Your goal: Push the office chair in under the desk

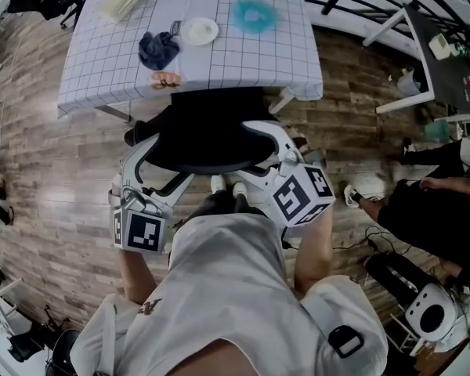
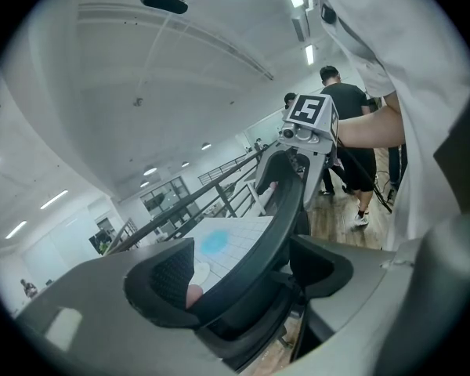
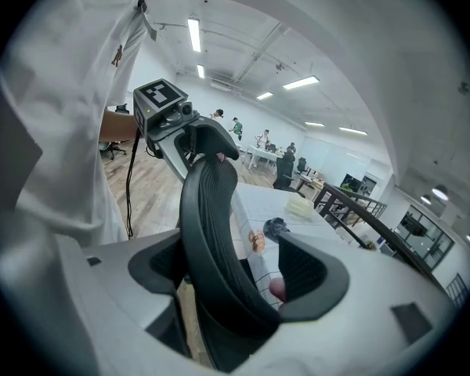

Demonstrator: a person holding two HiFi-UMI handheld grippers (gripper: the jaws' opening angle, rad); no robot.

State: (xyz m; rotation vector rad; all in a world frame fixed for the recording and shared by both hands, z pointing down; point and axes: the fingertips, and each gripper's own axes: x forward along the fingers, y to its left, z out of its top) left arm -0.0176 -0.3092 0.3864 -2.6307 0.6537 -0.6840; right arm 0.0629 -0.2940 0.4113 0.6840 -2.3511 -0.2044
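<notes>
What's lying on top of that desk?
On the desk: a white plate, a fluffy blue thing, a dark rag, a pale yellow bundle and something small and orange. A checked cloth hides the desktop itself.

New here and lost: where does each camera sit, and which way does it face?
Head view: on the person's head, facing steeply down at chair back, desk; shows shirt, left claw, right claw.
Left gripper view: on the left claw, facing along its jaws astride the chair back; shows right claw.
Right gripper view: on the right claw, likewise; shows left claw, shirt.
Shared: chair back, desk.
</notes>
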